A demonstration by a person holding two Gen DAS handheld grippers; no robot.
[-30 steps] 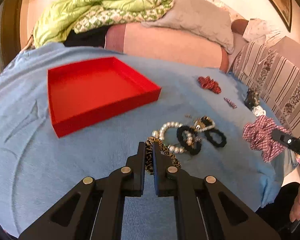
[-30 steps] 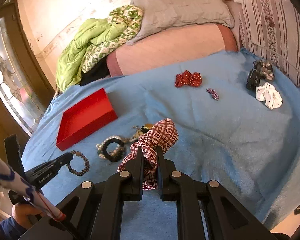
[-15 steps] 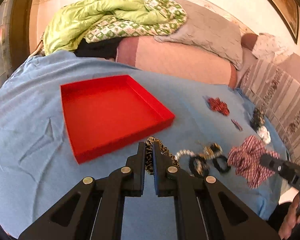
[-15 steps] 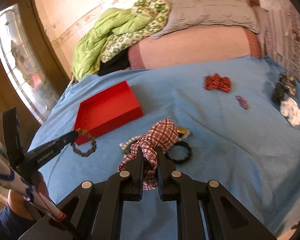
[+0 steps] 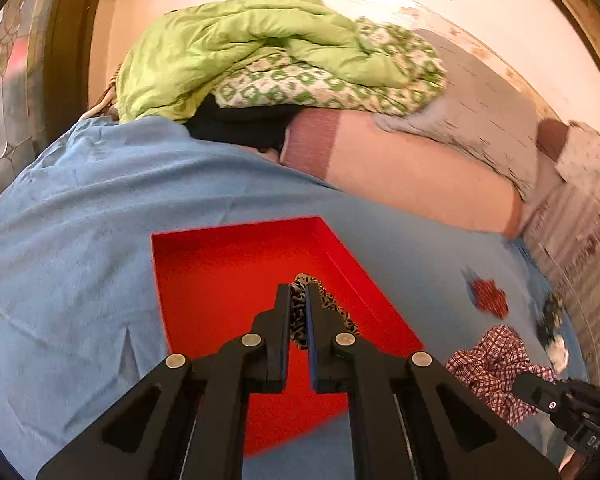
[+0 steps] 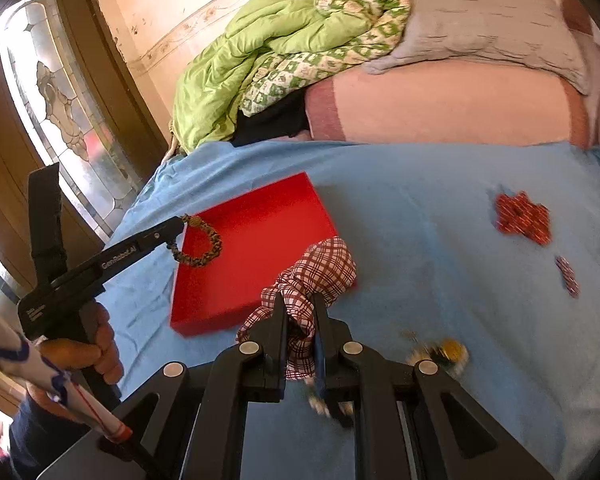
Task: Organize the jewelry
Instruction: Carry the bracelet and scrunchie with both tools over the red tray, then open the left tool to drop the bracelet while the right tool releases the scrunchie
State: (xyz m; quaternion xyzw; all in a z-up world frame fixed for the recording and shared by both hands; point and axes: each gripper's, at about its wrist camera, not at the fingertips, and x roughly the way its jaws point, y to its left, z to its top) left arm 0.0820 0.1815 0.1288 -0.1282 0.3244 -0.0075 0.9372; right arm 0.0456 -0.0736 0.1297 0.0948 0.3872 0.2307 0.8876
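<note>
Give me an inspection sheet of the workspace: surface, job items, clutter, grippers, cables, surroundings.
Surface: blue bedspread, wrinkled.
Job's things: red tray, open, nothing lying on its floor; leopard-print band hanging over the tray; red plaid scrunchie held above the tray's near corner; red bow and small red clip on the spread; blurred gold and bead pieces near the right gripper.
Clutter: green comforter, grey pillow, pink bolster.
Grippers: left gripper, jaws shut on the band; right gripper, jaws shut on the scrunchie.
Cables: nothing seen.
Surroundings: stained-glass door, cream wall.
</note>
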